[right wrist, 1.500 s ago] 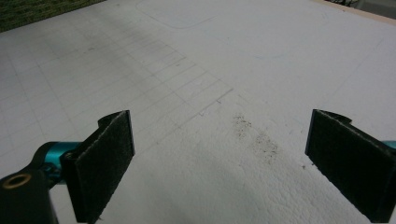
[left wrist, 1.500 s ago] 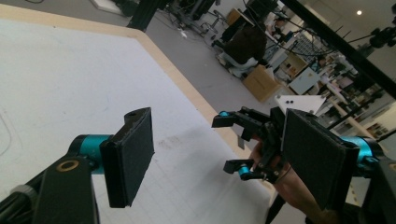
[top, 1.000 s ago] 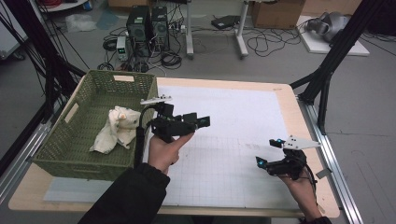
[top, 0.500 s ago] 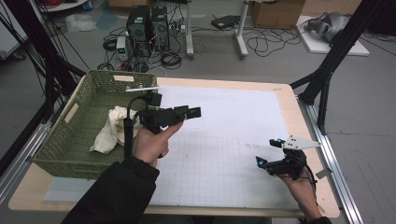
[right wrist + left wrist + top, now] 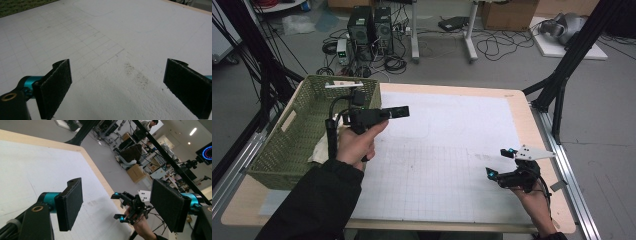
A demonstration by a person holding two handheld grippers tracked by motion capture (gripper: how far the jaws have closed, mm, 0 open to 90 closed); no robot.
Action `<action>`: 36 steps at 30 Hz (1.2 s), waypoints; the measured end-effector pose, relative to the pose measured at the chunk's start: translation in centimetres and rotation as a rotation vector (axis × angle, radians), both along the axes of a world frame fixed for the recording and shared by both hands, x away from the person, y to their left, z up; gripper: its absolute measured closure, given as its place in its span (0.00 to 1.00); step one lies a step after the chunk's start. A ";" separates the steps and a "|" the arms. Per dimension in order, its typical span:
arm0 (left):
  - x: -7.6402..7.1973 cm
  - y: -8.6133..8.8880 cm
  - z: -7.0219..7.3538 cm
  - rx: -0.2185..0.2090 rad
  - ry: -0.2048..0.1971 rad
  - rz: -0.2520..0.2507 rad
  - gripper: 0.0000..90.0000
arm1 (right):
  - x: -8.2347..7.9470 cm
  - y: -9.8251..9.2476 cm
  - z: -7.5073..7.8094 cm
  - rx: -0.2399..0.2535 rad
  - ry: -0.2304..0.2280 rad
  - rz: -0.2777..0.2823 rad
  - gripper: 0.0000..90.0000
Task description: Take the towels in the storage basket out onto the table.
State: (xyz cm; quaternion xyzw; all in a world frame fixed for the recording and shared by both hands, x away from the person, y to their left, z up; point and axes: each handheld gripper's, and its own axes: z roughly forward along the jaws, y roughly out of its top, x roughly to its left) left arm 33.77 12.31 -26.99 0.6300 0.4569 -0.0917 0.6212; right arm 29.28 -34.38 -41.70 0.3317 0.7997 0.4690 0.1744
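Note:
A hand holds my left gripper level above the left part of the white grid mat, beside the green woven basket. Its jaws point right and stand open with nothing between them, as the left gripper view shows. A white cloth lies in the basket, mostly hidden behind that hand. My right gripper rests low at the mat's front right, jaws wide open. In the right gripper view only bare mat lies between the pads. It also appears farther off in the left gripper view.
The basket takes up the table's left side. The wooden table edge runs along the right, with a black frame leg just beyond it. Computers and cables lie on the floor behind the table.
My left gripper has moved left and somewhat up, from over the mat to the basket's near corner, and the hand now covers more of the cloth. The right gripper has stayed put.

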 end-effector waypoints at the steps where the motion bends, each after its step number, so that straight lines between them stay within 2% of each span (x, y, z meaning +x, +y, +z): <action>1: 0.2 0.2 -0.1 0.002 0.003 0.000 0.29 | 0.0 0.0 0.0 0.001 0.000 0.000 0.08; 6: 0.9 1.2 -0.5 0.016 0.019 0.007 0.29 | 0.0 0.0 0.0 0.001 0.001 0.001 0.08; 10: 1.4 1.9 -0.7 0.012 0.031 0.007 0.29 | 0.0 0.0 0.0 0.001 -0.003 0.001 0.08; 26: 3.0 3.1 -1.7 0.056 0.070 0.012 0.30 | 0.0 -0.1 0.1 0.004 -0.002 -0.002 0.08; 36: 4.0 4.8 -2.9 0.081 0.098 0.051 0.30 | -0.1 -0.2 0.1 0.009 -0.006 -0.003 0.08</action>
